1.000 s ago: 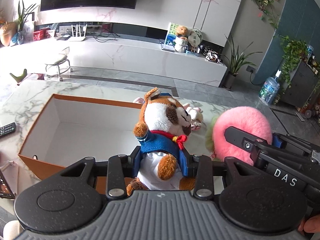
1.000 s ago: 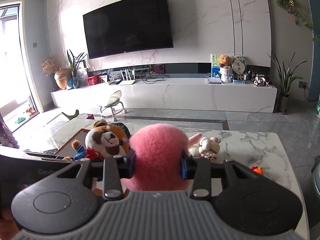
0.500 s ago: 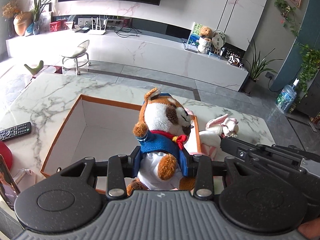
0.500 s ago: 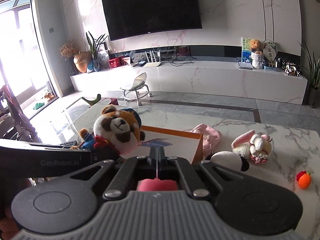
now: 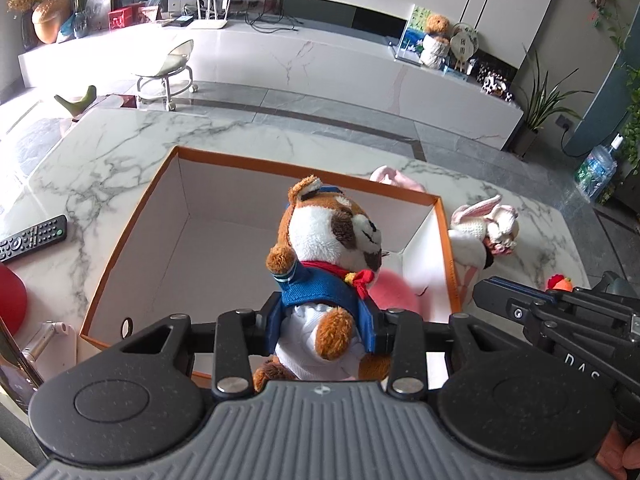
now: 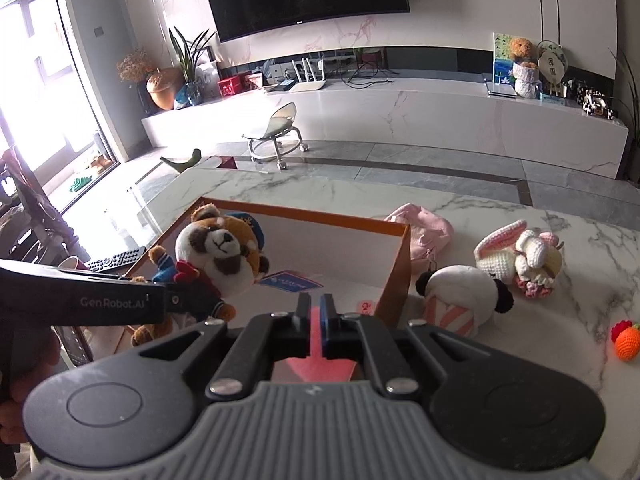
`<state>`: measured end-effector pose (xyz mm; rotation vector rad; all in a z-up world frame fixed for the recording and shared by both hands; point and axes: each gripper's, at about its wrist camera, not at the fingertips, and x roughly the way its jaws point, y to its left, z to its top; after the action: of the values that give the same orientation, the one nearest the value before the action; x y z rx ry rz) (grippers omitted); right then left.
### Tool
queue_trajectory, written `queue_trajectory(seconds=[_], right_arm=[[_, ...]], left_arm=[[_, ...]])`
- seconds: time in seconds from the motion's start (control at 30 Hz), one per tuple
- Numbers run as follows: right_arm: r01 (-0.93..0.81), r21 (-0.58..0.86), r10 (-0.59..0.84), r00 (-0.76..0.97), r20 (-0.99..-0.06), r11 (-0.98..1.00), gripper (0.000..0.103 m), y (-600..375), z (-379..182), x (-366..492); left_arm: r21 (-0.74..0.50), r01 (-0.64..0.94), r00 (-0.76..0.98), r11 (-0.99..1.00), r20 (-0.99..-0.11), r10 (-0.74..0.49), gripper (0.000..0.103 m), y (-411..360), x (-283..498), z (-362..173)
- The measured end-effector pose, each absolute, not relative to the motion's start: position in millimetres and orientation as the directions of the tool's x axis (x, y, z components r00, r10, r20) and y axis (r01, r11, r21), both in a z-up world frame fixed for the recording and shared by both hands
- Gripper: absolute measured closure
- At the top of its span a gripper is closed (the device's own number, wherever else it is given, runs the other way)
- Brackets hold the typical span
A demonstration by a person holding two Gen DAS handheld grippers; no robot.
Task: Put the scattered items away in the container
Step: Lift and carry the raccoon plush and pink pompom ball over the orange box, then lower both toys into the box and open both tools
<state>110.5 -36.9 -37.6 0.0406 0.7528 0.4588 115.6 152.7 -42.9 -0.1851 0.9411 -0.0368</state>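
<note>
My left gripper (image 5: 326, 330) is shut on a brown-and-white plush dog (image 5: 332, 256) in a blue jacket and holds it above the orange-edged white box (image 5: 438, 216). The dog also shows in the right wrist view (image 6: 218, 256). A pink fluffy ball (image 5: 394, 292) lies inside the box near its right wall, and shows below my right gripper (image 6: 315, 334), whose jaws are nearly together and hold nothing. The box shows in the right wrist view (image 6: 400, 264).
On the marble table (image 6: 580, 320) right of the box lie a white panda plush (image 6: 460, 294), a crocheted rabbit (image 6: 520, 256), a pink cloth toy (image 6: 424, 232) and an orange crocheted carrot (image 6: 626, 344). A remote (image 5: 32, 238) lies left of the box.
My right gripper let the pink ball drop into the box and closed empty. Both grippers moved over the box; the left still holds the dog.
</note>
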Motion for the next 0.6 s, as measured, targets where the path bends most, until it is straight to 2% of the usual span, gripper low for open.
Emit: queue_trajectory(seconds=[0.13,0.17,0.23,0.6], right_arm=[[-0.373,0.208,0.412,0.631,-0.657,0.904,0.088,-34.3,-44.6,118.0],[-0.375,0.207,0.412,0.631,-0.658,0.904,0.082,-34.0,-45.9,119.1],[-0.380,0.204,0.414,0.629,-0.658,0.902,0.076,-33.4,-48.2,121.3],[-0.395,0.174,0.405,0.637,-0.656,0.902,0.068,-29.1,-56.8,141.0]], left_arm=[[-0.178,-0.056,0.566,0.983,-0.816,-0.115,0.059,156.2,130.1,-55.5],[-0.177,-0.059,0.560,0.982,-0.821,-0.115,0.059,156.8,134.1,-58.9],[-0.176,-0.064,0.548,0.982,-0.829,-0.113,0.059,158.0,142.3,-65.6],[-0.178,-0.043,0.470,0.983,-0.872,-0.137,0.059,153.3,189.6,-101.4]])
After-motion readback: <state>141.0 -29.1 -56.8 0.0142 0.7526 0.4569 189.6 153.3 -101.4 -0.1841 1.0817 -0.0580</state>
